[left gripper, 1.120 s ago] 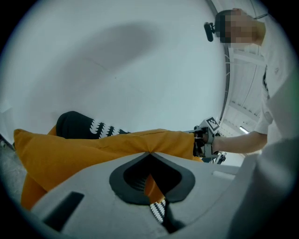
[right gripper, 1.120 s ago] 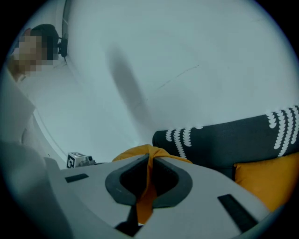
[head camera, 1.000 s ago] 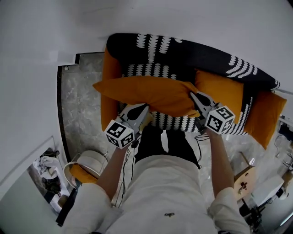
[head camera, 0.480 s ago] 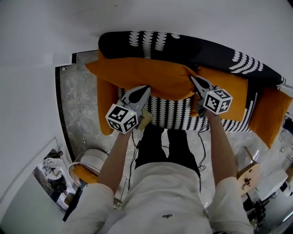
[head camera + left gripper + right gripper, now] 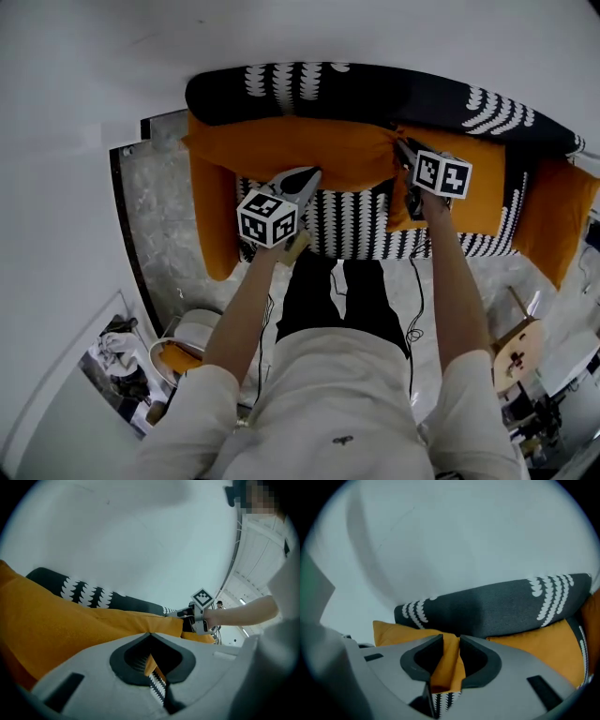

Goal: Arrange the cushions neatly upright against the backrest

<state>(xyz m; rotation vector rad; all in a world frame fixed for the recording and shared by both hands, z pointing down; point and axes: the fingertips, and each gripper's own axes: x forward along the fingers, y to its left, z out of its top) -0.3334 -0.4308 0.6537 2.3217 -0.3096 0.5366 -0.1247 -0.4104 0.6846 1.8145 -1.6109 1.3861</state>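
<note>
**Long cushion pinned to the backrest, one end being let go**

The long orange fabric cushion [image 5: 291,150] stands on its lower edge, lengthwise along the foot of the black backrest with white leaf print [image 5: 375,89], its face leaning flat against it. Both grippers hold it there, probably to keep it from sagging forward before it settles.

The left gripper [image 5: 312,173] is clamped tight on a thin pinch of the cushion's lower hem, out in front of the backrest. The right gripper [image 5: 401,146] is at the cushion's end corner, close under the backrest. Its jaws have just been opening, but stand only narrowly apart, and a fold of orange cloth still fills the gap and touches both pads. That looks like the start of a release, now the cushion is in place.

A smaller orange cushion [image 5: 483,187] leans against the backrest just beyond that corner.

Below the backrest lies the black-and-white striped seat [image 5: 347,220], with orange armrests [image 5: 211,216] at each end. The sofa backs onto a plain white wall [image 5: 94,56] and stands on a grey marble floor [image 5: 159,206].
</note>
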